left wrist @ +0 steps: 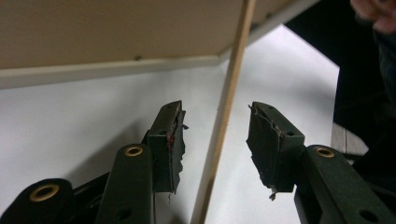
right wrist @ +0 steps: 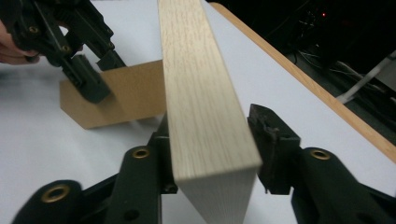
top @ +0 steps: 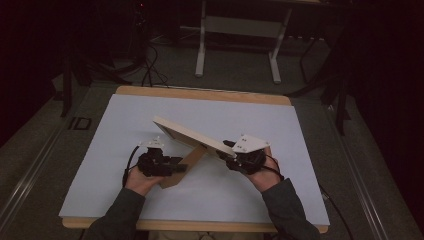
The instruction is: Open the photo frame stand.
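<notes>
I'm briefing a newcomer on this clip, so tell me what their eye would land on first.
A wooden picture frame held tilted above the middle of the white table, its cardboard stand reaching down to the surface. The right gripper clamps the frame's near right edge. The left gripper, at the table's near left, is open with the thin stand between its jaws.

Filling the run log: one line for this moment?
right gripper: shut on frame | left gripper: open around stand flap | frame tilted over table
</notes>
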A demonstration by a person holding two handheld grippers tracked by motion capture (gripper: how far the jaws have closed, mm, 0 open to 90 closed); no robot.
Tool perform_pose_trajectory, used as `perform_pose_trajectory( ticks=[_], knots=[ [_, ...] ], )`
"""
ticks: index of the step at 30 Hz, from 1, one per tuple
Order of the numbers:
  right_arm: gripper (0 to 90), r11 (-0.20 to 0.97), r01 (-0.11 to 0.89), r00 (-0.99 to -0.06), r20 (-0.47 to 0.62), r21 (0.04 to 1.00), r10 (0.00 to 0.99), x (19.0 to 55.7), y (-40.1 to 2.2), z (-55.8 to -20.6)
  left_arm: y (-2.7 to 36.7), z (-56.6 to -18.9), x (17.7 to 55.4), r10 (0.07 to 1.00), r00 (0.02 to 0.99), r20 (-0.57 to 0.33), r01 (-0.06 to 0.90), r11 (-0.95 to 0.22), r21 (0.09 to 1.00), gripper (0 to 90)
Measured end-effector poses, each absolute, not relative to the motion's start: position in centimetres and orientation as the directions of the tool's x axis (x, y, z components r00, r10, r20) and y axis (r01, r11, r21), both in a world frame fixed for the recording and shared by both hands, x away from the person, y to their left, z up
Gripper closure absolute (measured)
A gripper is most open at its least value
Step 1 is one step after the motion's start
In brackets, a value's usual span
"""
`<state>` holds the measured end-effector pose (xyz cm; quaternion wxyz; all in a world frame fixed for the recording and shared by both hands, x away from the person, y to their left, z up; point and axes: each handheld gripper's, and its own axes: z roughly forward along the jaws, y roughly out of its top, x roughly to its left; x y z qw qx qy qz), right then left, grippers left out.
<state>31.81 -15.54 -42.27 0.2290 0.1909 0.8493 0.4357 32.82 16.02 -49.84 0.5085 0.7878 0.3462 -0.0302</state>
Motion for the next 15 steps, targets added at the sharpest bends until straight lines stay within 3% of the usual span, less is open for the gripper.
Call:
perform_pose_trajectory(
  ticks=[15],
  knots=[
    [44.7,0.449,0.199,-0.8,-0.121,0.871,0.588,30.3,-18.2,-43.8,19.9,-48.0,32.7,0.612,0.695,-0.379,0.546,-0.105,0.831,54.4]
  ],
)
